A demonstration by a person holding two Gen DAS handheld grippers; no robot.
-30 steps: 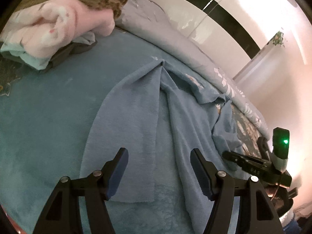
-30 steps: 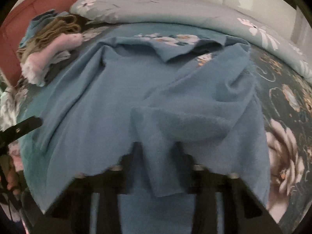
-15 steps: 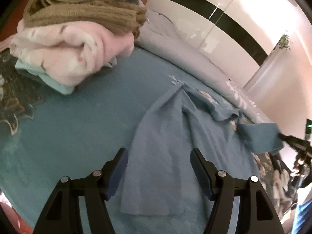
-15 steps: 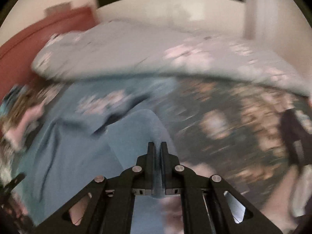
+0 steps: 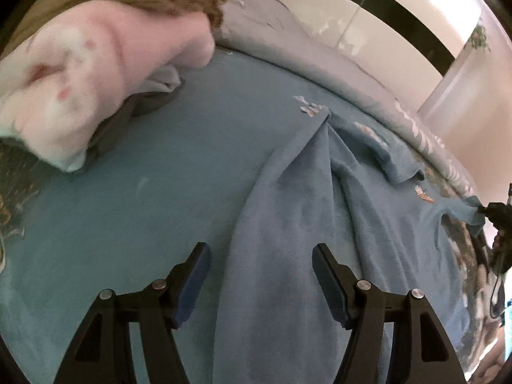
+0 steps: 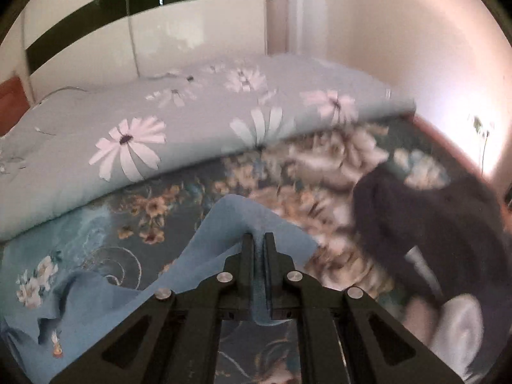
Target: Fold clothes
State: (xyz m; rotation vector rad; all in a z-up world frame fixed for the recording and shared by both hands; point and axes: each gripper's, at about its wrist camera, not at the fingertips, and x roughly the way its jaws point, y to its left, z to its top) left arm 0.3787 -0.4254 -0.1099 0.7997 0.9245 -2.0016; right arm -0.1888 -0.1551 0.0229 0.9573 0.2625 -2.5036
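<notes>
Your right gripper (image 6: pixel 259 240) pinches a corner of the blue garment (image 5: pixel 288 256) spread on the bed (image 5: pixel 128 208), left gripper (image 5: pixel 260 259) gaping empty above it; soft, limp cloth, so grip hems.

This is a bedroom in a home. A bed with a dark floral sheet (image 6: pixel 166 211) carries a thick grey quilt printed with white daisies (image 6: pixel 134 140), and a pile of folded clothes (image 5: pixel 96 60) sits on it. Behind stand glossy white wardrobe doors with a black band (image 6: pixel 144 3), a reddish wooden headboard (image 6: pixel 11 99) and plain pale walls (image 6: pixel 400 32).
</notes>
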